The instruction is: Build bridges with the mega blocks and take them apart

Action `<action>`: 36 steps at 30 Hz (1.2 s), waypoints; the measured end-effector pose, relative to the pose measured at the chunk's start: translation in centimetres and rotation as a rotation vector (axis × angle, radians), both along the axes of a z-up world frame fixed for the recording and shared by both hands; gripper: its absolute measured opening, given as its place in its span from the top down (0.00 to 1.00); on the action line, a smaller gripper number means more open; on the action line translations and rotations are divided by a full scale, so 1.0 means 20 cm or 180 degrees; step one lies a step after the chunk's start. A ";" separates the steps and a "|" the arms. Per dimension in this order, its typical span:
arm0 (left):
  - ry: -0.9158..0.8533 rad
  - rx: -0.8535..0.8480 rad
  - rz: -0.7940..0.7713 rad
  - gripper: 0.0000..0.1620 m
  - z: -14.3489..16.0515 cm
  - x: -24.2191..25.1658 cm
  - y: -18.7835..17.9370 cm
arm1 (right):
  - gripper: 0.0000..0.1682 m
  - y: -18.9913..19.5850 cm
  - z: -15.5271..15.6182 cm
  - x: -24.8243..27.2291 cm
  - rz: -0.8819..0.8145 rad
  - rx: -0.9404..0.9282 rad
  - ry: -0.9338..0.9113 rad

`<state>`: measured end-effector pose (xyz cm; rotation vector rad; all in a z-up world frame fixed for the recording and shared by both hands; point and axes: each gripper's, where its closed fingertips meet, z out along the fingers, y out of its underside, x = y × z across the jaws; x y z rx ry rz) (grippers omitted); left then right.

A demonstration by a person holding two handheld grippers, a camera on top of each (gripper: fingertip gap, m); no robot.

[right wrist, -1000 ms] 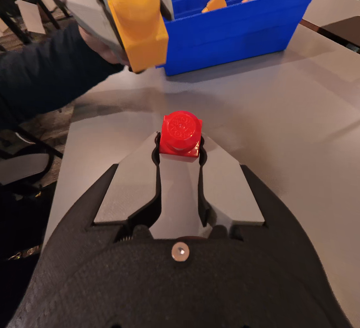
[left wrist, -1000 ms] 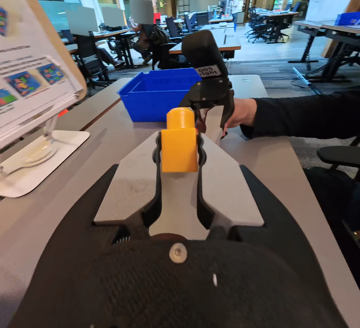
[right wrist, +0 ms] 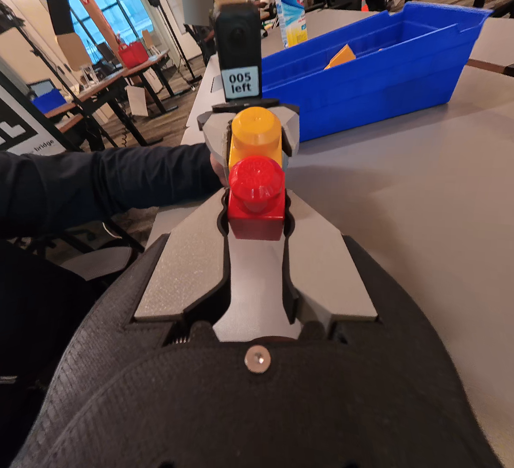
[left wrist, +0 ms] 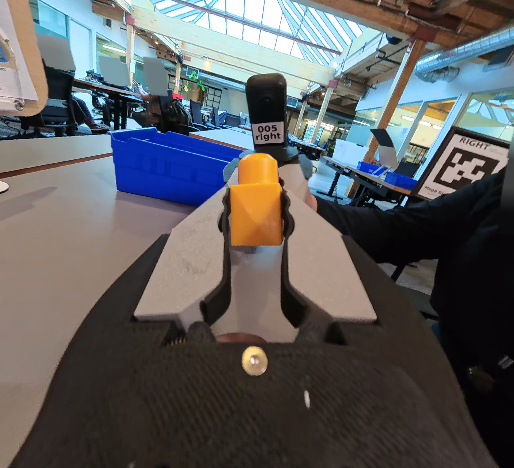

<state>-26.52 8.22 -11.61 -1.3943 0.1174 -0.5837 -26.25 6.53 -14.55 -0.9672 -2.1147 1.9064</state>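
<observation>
My left gripper [left wrist: 255, 214] is shut on an orange one-stud block [left wrist: 256, 215], stud up. My right gripper [right wrist: 256, 217] is shut on a red one-stud block [right wrist: 257, 204], stud up. The two grippers face each other above the grey table [right wrist: 403, 204]. In the right wrist view the orange block [right wrist: 256, 135] sits just behind and slightly above the red one, held in the left gripper [right wrist: 254, 140]. In the left wrist view the right gripper [left wrist: 294, 176] is mostly hidden behind the orange block. I cannot tell whether the blocks touch.
A blue bin [right wrist: 375, 71] stands on the table beyond the grippers, with an orange piece [right wrist: 342, 58] inside; it also shows in the left wrist view [left wrist: 169, 168]. A wipes canister [right wrist: 290, 15] stands behind it. A sheet on a stand [left wrist: 16, 46] is at far left. The grippers are tip to tip, or close to it.
Both grippers have tilted up to level and come closer, now head-on. The orange block has dropped from high at the left to just behind the red block.
</observation>
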 end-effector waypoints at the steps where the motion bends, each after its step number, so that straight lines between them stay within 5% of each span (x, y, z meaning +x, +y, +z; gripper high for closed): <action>1: -0.0034 0.0011 0.0005 0.79 0.00 0.00 0.00 | 0.79 0.00 0.01 0.00 -0.0019 -0.0052 0.0004; 21: -0.0346 0.0023 -0.0042 0.79 -0.01 0.00 0.02 | 0.79 0.04 0.08 -0.04 -0.0176 -0.0398 0.0244; 28: -0.0021 -0.0147 -0.0152 0.79 -0.05 -0.01 0.00 | 0.79 0.02 -0.01 -0.04 -0.0067 -0.0080 0.0250; 36: -0.0008 -0.0001 -0.0211 0.79 -0.03 0.03 -0.01 | 0.79 0.01 0.07 -0.01 -0.0082 -0.0235 0.0480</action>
